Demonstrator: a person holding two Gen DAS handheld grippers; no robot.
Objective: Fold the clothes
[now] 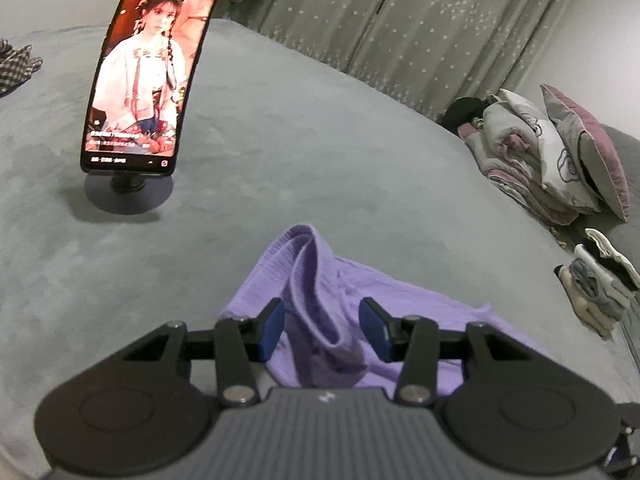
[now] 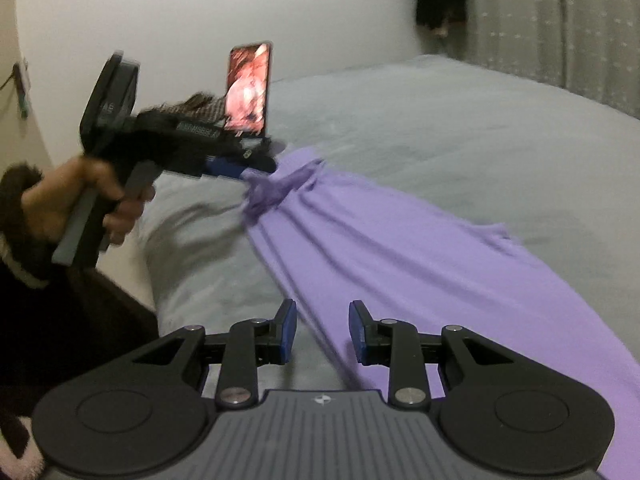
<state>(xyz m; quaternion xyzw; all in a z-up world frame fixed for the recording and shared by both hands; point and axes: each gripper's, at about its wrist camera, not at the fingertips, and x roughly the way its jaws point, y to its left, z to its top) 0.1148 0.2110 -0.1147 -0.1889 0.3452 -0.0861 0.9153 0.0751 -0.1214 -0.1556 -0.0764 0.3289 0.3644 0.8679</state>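
Observation:
A purple garment (image 2: 400, 256) lies stretched across the grey bed (image 2: 440, 120). In the left wrist view its bunched end (image 1: 320, 304) sits between my left gripper's (image 1: 322, 328) blue pads, which stand apart, open around the fabric. In the right wrist view the left gripper (image 2: 256, 168) reaches the garment's far gathered end, blurred. My right gripper (image 2: 322, 332) is open, low over the bed at the garment's near left edge, holding nothing.
A phone (image 1: 148, 76) on a round stand (image 1: 128, 192) stands on the bed, screen lit. Checked cloth (image 1: 16, 64) lies far left. Pillows and bedding (image 1: 552, 152) pile at the right, folded clothes (image 1: 600, 284) near the right edge. Curtains (image 1: 400, 20) hang behind.

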